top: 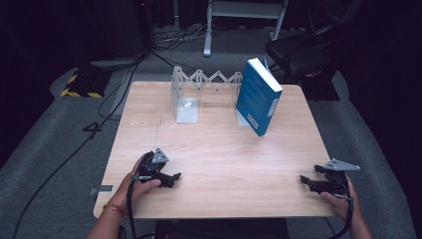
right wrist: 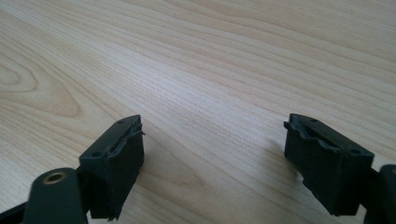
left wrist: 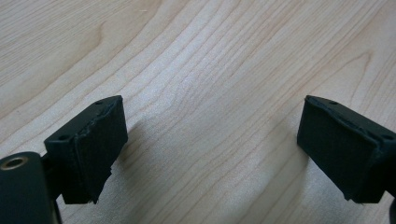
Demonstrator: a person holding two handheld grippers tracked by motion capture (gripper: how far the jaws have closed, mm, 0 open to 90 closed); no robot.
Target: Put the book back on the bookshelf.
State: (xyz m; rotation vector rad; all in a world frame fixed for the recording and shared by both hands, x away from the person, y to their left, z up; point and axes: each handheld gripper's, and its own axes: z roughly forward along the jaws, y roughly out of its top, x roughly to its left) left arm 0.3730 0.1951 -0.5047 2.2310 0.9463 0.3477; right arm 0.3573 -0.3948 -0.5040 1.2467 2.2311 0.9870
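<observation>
Grippers rest low at the near edge of the light wooden table (top: 214,149), one at each corner, both hand-held.

Left side: left gripper (top: 175,177) lies in the person's left hand (top: 142,186), jaws pointing right across the table. An orange band sits on that wrist. In the left gripper view the two black pads stand wide apart, bare wood grain between them, nothing gripped; one pad (left wrist: 95,147) has a frayed edge.

Centre rear: white expanding accordion-style rack (top: 204,82) stands at the far edge of the table, its lattice stretched sideways, with a flat white end plate (top: 187,109) resting on the wood at its left end.

Right of centre: blue paperback book (top: 258,96) stands on its lower edge, tilted, leaning back toward the rack's right end. Cover faces the camera; white page block shows on the right side. It is well apart from both grippers.

Right side: right gripper (top: 304,181) is held in the person's right hand (top: 343,199) near the table's near right corner, jaws pointing left. In the right gripper view the pads (right wrist: 116,163) are spread wide over bare wood, holding nothing. Grey three-cornered plate (top: 341,165) tops this gripper.

Floor around the table: grey carpet with black cables (top: 74,149).
</observation>
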